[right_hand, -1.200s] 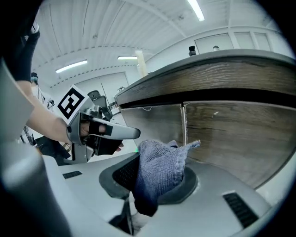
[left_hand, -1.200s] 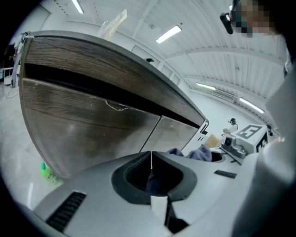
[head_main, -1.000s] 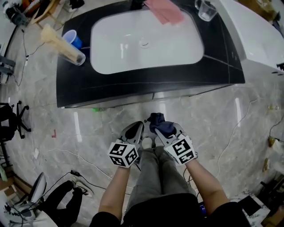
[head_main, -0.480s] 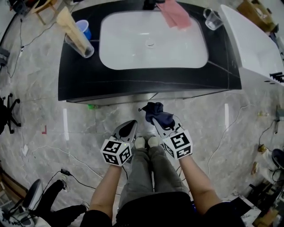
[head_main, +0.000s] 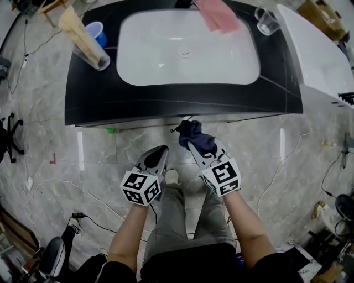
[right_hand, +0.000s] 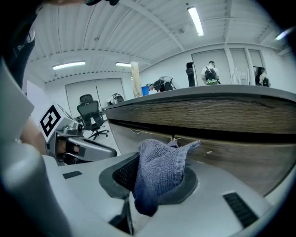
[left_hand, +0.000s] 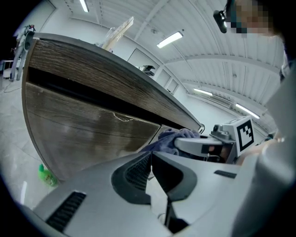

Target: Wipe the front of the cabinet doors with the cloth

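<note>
A dark blue cloth (head_main: 194,137) (right_hand: 158,173) is pinched in my right gripper (head_main: 200,147), which is shut on it. It hangs just short of the wood-grain cabinet doors (right_hand: 222,139) (left_hand: 88,134) under the black vanity top (head_main: 182,102). The cloth's tip nears the seam between the doors. My left gripper (head_main: 156,159) (left_hand: 150,157) stands shut and empty beside it, low and a little further from the doors. The left gripper view shows the cloth (left_hand: 172,139) held by the right gripper off to its right.
A white basin (head_main: 185,47) sits in the vanity top, with a pink cloth (head_main: 217,14), a clear cup (head_main: 266,22), a blue cup (head_main: 95,32) and a paper-wrapped glass (head_main: 83,38). A small green object (head_main: 113,131) lies by the cabinet base. Cables cross the marble floor (head_main: 66,193).
Both grippers have moved forward towards the cabinet, the right one carrying the cloth closer to the doors. The head view has shifted slightly.
</note>
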